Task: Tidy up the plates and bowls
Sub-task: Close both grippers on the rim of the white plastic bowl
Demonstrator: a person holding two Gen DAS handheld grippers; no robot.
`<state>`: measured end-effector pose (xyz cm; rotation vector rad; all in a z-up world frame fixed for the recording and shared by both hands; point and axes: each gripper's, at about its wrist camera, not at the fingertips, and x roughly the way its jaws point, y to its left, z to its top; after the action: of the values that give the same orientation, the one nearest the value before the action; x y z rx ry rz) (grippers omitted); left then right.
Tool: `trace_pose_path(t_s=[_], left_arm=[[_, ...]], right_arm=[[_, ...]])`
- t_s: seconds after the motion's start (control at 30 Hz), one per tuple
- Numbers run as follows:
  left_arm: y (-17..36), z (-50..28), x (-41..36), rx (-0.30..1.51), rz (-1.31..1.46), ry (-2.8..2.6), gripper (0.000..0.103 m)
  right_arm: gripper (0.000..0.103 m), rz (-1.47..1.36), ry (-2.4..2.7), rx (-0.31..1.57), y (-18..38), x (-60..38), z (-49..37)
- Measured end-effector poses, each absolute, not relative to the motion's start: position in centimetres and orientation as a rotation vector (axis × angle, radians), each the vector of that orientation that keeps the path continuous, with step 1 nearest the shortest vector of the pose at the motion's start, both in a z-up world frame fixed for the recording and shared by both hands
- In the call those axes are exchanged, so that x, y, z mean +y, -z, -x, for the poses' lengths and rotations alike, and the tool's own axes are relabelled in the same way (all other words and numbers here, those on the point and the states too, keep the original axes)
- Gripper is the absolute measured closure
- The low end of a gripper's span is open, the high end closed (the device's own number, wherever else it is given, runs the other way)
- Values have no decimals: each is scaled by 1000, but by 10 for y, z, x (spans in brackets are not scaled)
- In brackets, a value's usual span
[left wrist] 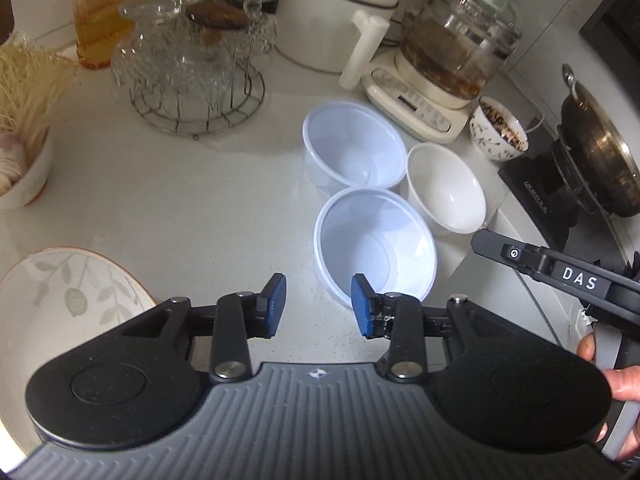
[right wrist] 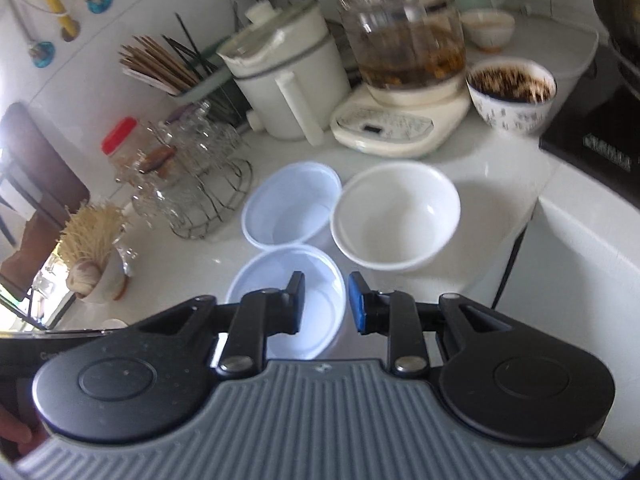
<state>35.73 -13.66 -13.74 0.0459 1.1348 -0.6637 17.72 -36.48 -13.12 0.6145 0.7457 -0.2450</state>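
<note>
Two translucent white plastic bowls sit on the white counter: a near one (left wrist: 374,244) (right wrist: 316,300) and a far one (left wrist: 352,146) (right wrist: 290,206). A white ceramic bowl (left wrist: 446,188) (right wrist: 396,216) stands to their right. A leaf-patterned plate (left wrist: 60,312) lies at the lower left of the left wrist view. My left gripper (left wrist: 318,306) is open and empty, above the counter just left of the near plastic bowl. My right gripper (right wrist: 324,302) is open and empty, over the near plastic bowl's right rim; its body shows in the left wrist view (left wrist: 560,276).
A wire rack of glasses (left wrist: 192,68) (right wrist: 188,184), a white pot (left wrist: 336,12) (right wrist: 288,76), a glass kettle on its base (left wrist: 452,60) (right wrist: 400,80) and a patterned bowl with dark contents (left wrist: 500,132) (right wrist: 512,96) line the back. A stove with a pan (left wrist: 596,160) is right. A bowl of noodles (left wrist: 24,120) (right wrist: 96,256) is left.
</note>
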Motion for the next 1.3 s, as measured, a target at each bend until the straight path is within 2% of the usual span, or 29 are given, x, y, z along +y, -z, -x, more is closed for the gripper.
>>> trace_pose_path(t_s=[0.13,0.6,0.7,0.73,0.87,1.0,1.07,1.3], left_arm=[[148,-366,-141,1181,-32,648,61],[185,-381,-154,1259,47,619,63],[190,-382,-156,1262,63,615,70],[191,-382,-156,1256,70,611,77],[193,-380,-159,1246,81,609,92],[195,-379,-158,1244,105,606,94],[195,-379,-159,1247,115,603,94],[188,-374,-154,1234,119,608,95]], right_arm=[[48,-662,226,744,138,-370,-180],[49,-825,231,883,188,-390,-198],[52,-841,219,897,195,-388,-201],[52,-843,213,901,198,-388,-201],[63,-849,187,918,206,-388,-203],[74,-844,154,922,208,-386,-207],[84,-831,145,921,208,-384,-209],[87,-805,130,899,199,-382,-208]])
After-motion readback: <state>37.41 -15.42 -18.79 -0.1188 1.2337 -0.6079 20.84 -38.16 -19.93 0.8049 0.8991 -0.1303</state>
